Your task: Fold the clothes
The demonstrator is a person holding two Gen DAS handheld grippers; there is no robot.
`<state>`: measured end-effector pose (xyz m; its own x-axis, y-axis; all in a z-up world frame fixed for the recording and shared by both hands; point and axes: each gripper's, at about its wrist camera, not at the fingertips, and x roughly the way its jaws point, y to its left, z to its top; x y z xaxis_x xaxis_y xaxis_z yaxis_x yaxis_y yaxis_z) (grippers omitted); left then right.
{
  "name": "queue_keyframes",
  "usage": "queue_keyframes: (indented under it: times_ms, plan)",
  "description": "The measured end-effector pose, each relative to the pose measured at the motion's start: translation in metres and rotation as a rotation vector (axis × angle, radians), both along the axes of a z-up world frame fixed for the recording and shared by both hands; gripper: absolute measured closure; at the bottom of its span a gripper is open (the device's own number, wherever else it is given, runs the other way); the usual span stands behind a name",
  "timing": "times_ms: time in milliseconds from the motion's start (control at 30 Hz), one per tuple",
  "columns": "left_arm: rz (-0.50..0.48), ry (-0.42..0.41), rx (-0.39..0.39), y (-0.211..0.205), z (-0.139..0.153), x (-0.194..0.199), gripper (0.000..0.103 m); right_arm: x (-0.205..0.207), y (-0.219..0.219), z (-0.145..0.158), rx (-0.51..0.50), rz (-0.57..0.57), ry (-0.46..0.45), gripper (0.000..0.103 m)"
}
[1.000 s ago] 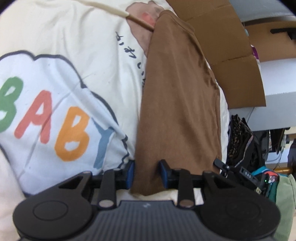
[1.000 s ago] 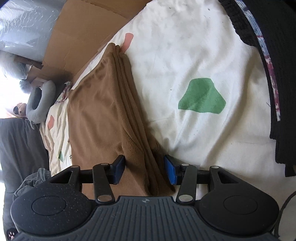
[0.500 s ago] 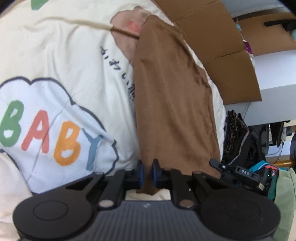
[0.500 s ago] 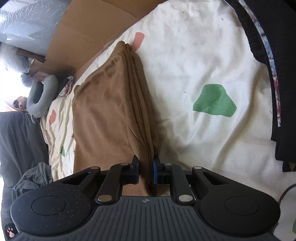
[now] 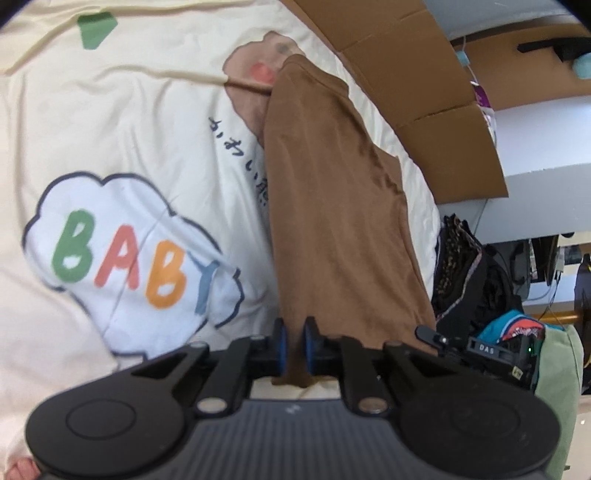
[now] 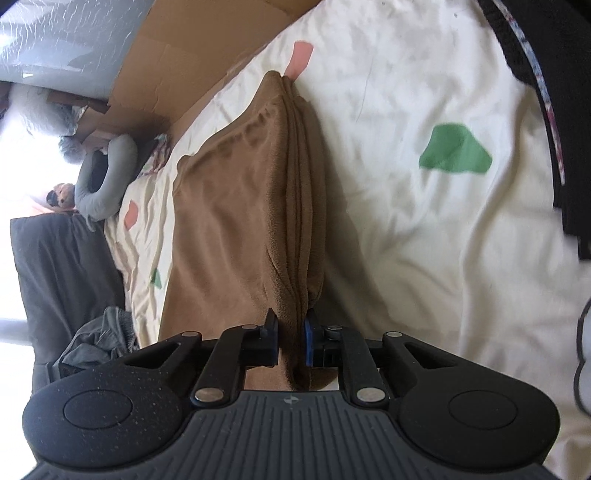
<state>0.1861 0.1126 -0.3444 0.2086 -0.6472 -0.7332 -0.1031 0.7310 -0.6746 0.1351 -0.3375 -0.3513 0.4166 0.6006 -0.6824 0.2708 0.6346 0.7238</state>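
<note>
There are two claws and one brown cloth. The left claw [image 5: 293, 345] is pinched tight on the near edge of the brown cloth [image 5: 332, 206]. The right claw [image 6: 291, 341] is pinched tight on it too, on a thick edge where many layers are stacked together. The cloth is long and folded, and it lies on a bed with a cream blanket [image 5: 122, 122].

The left view shows things the right view does not. There is one white cloud shape [image 5: 125, 258] on the blanket with the word BABY in four colored letters: green, red, orange and blue. There is one line of dark writing just beside the cloth. One brown animal picture [image 5: 255, 85] peeks out at the far end of the cloth. One green patch [image 5: 96, 29] sits near the top. Past the bed there is cardboard [image 5: 417, 88] and a pile of dark clothes [image 5: 465, 273] on the side.

The right view shows other things. You can see the stacked folds [image 6: 299, 192] of the cloth from the side. There is one big green patch [image 6: 456, 153] and one pink patch [image 6: 301, 59] on the blanket. One gray neck pillow [image 6: 101, 184] sits far off, with a small stuffed toy [image 6: 59, 194] beside it. One black cloth with a striped edge [image 6: 543, 96] lies at the right. A gray crumpled cloth [image 6: 98, 338] is low on the left.
</note>
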Motion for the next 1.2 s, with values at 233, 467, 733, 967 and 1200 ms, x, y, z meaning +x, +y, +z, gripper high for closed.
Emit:
queue_keyframes:
  times_ms: [233,467,733,967,1200]
  plan:
    - [-0.019,0.036,0.019,0.015,0.005,-0.019,0.094,-0.014,0.012,0.003,0.019,0.059,0.028,0.092]
    - [-0.028,0.064,0.027,0.028,0.005,-0.031,0.094,-0.028,0.026,0.000,0.019,0.127,0.063,0.092]
    - [-0.078,0.103,0.045,0.035,-0.003,-0.043,0.094,-0.041,0.034,-0.009,0.017,0.179,0.102,0.092]
    - [-0.092,0.137,0.068,0.037,-0.027,-0.049,0.093,-0.044,0.042,-0.022,-0.024,0.230,0.150,0.091]
    - [-0.115,0.093,0.094,0.041,-0.017,-0.037,0.071,-0.040,0.038,-0.014,-0.063,0.246,0.111,0.059]
